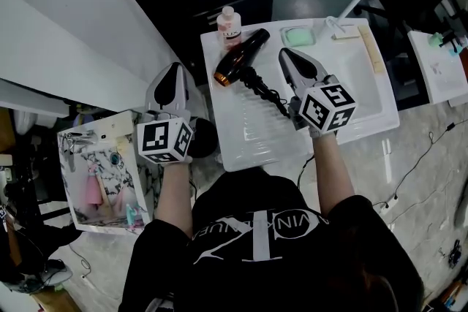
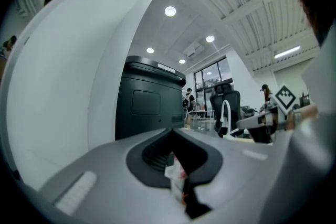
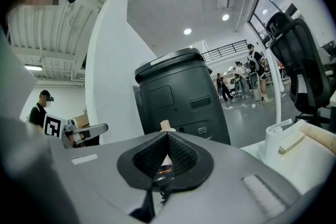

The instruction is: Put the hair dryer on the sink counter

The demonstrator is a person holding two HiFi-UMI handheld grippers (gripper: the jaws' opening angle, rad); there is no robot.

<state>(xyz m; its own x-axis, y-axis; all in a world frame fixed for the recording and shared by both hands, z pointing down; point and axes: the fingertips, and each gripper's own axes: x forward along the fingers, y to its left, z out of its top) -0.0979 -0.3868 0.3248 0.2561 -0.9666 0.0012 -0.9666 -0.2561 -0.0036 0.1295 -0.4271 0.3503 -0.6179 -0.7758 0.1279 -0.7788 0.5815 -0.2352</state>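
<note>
at the far left, off the counter, an open white box (image 1: 102, 128) holds a small pink piece (image 1: 91, 190) and a small teal piece (image 1: 131, 214) among other bits too small to name. just right of the box is the left gripper (image 1: 175, 69), beside the counter's left edge rather than over it. its own view shows the jaws clenched tip to tip with nothing gripped. a black round thing (image 1: 202, 137) lies under its near end.

next comes the white sink counter (image 1: 256, 135), with a ridged draining area on its left part. a pink bottle (image 1: 229, 25) stands upright at the far left corner. the hair dryer (image 1: 241, 58) lies flat on the draining area, just in front of the bottle. its long axis runs on a diagonal: the copper-coloured end points near and left, toward the counter's left edge, and the black end points far and right, toward a green soap dish (image 1: 297, 35). what the dish holds cannot be made out. the coiled cord (image 1: 267, 93) leaves the dryer's middle and trails near and right.

the right gripper (image 1: 285, 55) is over the counter just right of the dryer, jaws clenched on nothing; the cord passes below it, and whether they touch cannot be told. a beige strip (image 1: 375, 49) lies along the counter's right rim.
</note>
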